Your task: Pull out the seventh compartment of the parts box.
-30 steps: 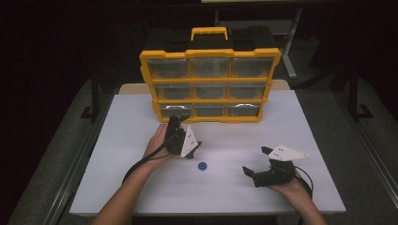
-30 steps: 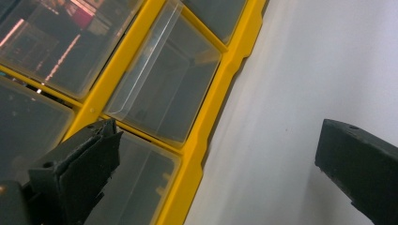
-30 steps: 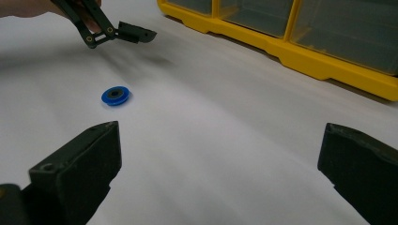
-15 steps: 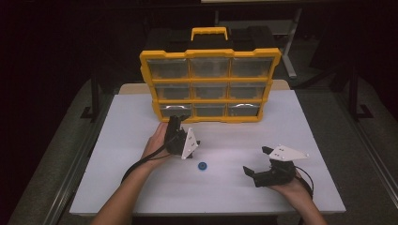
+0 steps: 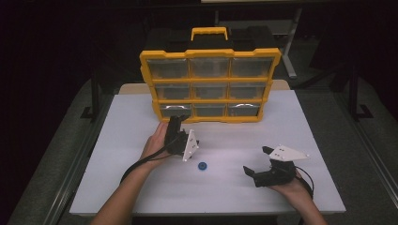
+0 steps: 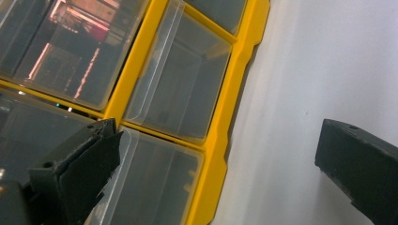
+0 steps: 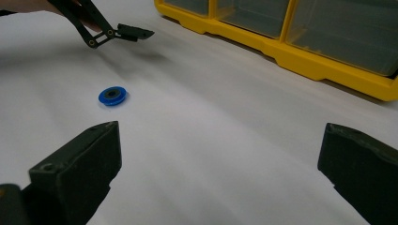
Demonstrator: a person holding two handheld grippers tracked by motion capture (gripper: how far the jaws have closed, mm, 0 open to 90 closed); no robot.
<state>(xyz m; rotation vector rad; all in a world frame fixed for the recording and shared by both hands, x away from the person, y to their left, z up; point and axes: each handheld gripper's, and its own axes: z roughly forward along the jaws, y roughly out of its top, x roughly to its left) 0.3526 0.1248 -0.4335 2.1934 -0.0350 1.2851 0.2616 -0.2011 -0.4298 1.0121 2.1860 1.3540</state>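
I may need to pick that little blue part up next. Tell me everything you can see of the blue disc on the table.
The blue disc is small, round and flat, plastic by its look, with a dark centre, a hole or hub, and a raised rim. It lies flat on the white table, in front of the yellow organiser, between the two grippers. Nothing touches it; the open right gripper faces it from a distance.
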